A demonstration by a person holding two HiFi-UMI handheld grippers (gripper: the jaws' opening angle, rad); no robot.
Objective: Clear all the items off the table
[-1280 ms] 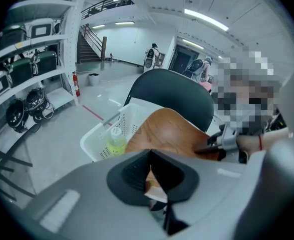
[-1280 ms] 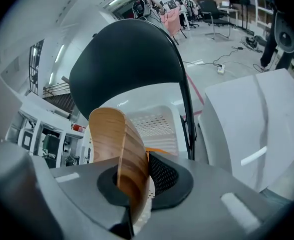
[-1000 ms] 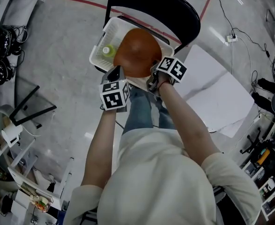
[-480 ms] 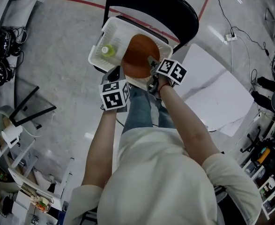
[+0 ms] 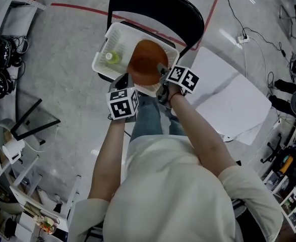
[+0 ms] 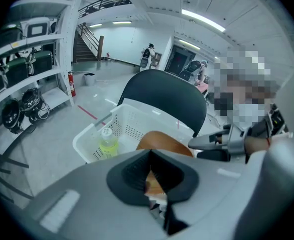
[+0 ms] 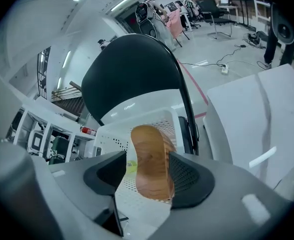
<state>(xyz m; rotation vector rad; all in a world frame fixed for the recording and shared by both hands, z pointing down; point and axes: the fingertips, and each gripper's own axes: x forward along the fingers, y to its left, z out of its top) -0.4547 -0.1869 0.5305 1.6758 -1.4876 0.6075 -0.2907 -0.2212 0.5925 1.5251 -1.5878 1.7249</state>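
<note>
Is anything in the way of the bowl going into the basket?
Nothing visible is. The bowl is already on edge in the basket, and the bottle stands apart at the other end.

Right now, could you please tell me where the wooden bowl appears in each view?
Head view: wooden bowl upper centre, tilted in the white basket.
Left gripper view: wooden bowl just below centre.
Right gripper view: wooden bowl lower centre, edge-on.
Shared landmark: white basket holding it.

Industrial lab hall: metal shelves [image 6: 36, 36] loaded with equipment cases [image 6: 36, 63], a fire extinguisher [image 6: 70, 84], a staircase [image 6: 86, 41], strip lights [image 6: 203, 20], taped lines [image 5: 82, 8] and cables [image 5: 261, 34] seen across concrete floor [image 5: 62, 59].
</note>
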